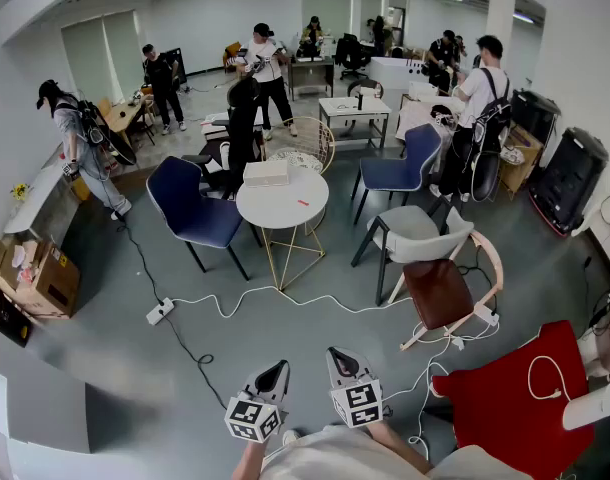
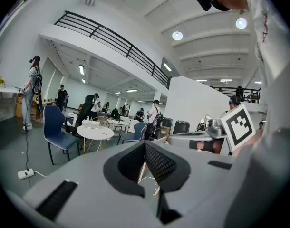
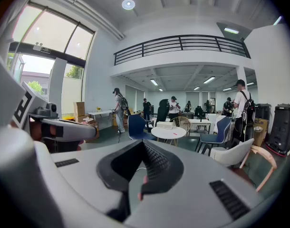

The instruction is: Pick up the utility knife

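Standing off, utility knife not yet reached.
Left gripper point(image 1: 275, 371) and right gripper point(image 1: 341, 358) sit pressed together, empty; next, approach the round table point(image 1: 270, 214) well ahead.

Bottom centre: the pale grey left gripper point(image 1: 274, 373) and right gripper point(image 1: 341, 360), each bearing a black-and-white marker cube point(image 1: 253, 418) and black ribbed pads point(image 2: 159, 163), above the person's light shirt point(image 1: 330, 458).

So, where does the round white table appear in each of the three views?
Head view: the round white table is in the upper middle, among the chairs.
Left gripper view: it is left of centre, above the jaws.
Right gripper view: it is just right of centre, above the jaws.
Shared landmark: the white box lying on it.
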Demonstrator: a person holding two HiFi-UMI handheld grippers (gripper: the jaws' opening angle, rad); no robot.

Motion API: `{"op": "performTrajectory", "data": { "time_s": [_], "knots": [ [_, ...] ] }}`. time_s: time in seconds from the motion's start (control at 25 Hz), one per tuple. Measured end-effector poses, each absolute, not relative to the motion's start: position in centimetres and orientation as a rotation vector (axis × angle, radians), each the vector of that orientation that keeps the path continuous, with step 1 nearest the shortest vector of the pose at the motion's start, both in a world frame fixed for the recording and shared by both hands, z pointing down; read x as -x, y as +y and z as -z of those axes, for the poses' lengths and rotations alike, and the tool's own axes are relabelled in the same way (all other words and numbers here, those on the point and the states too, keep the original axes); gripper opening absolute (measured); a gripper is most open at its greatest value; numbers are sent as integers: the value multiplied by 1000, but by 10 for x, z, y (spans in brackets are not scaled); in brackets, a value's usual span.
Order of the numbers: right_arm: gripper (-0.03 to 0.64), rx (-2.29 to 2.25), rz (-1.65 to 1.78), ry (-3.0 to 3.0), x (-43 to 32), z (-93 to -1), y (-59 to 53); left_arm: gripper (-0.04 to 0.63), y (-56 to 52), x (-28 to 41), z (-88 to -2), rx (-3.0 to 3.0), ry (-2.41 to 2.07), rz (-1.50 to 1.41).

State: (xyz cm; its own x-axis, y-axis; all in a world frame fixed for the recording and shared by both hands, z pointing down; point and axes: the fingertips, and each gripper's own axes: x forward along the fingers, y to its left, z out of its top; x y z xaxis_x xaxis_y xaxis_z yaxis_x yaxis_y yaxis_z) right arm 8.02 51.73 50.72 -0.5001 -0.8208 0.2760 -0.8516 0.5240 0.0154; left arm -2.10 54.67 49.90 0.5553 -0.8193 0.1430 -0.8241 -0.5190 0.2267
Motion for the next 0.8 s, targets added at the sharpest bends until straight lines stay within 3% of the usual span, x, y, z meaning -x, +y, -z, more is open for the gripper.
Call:
{"op": "performTrajectory", "data": {
  "time_s": [0.8],
  "knots": [
    [17,-1354,-231,-2580,-125,-517,530,12,559,-32,-507,-2528,-1355,-75]
  ]
}}
